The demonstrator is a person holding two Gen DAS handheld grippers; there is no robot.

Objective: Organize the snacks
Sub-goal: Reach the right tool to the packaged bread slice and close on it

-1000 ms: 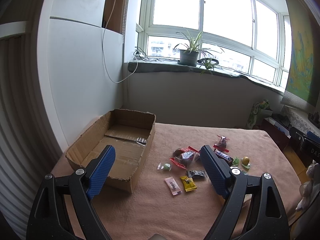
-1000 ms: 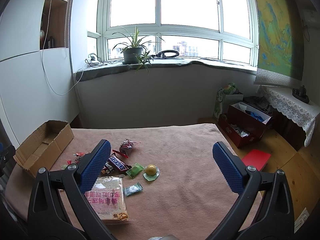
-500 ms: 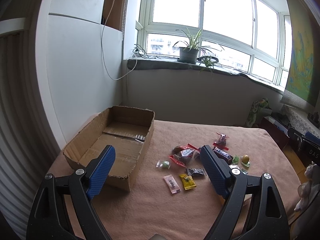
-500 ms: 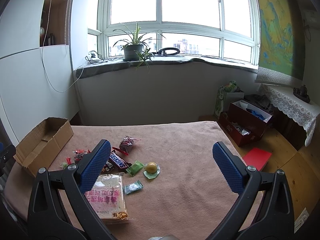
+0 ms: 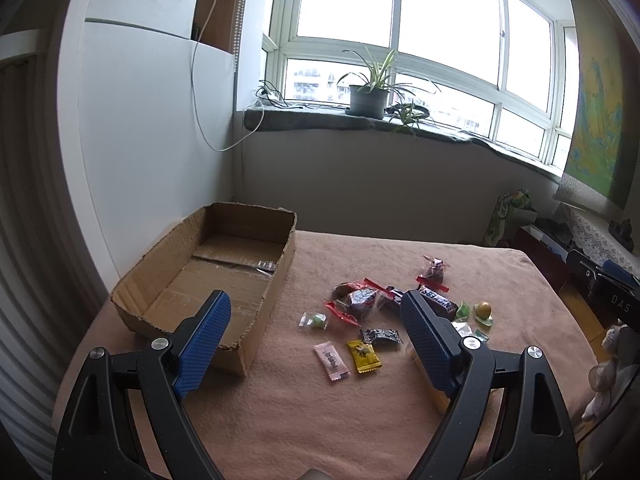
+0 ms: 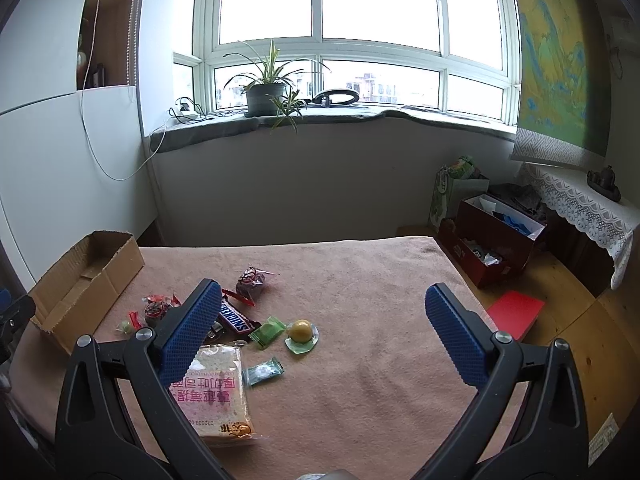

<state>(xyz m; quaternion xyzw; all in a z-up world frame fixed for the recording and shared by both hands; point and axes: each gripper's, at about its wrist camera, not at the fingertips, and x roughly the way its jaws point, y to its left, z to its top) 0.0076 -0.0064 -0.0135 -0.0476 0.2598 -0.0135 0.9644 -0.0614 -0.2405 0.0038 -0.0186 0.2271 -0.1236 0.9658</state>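
An open cardboard box point(image 5: 208, 276) lies at the left of the pink-covered table point(image 5: 320, 408); it also shows in the right wrist view point(image 6: 86, 276). Loose snacks lie to its right: a Snickers bar point(image 6: 236, 318), a pink packet point(image 5: 331, 361), a yellow packet point(image 5: 363, 355), a red-wrapped cluster point(image 5: 354, 300), a yellow candy on a green wrapper point(image 6: 302, 334), green packets point(image 6: 267, 332) and a large bread pack point(image 6: 214, 392). My left gripper point(image 5: 316, 332) is open and empty above the table's near edge. My right gripper point(image 6: 324, 328) is open and empty, the bread pack under its left finger.
A wall stands behind the table under a windowsill with a potted plant point(image 6: 266, 96). To the right, on the wooden floor, are a dark red box point(image 6: 492, 244), a red book point(image 6: 516, 314) and a lace-covered stand point(image 6: 584, 208).
Both views shift slightly: the snacks and box sit a little higher and farther in the frames. Both grippers stay open and empty.
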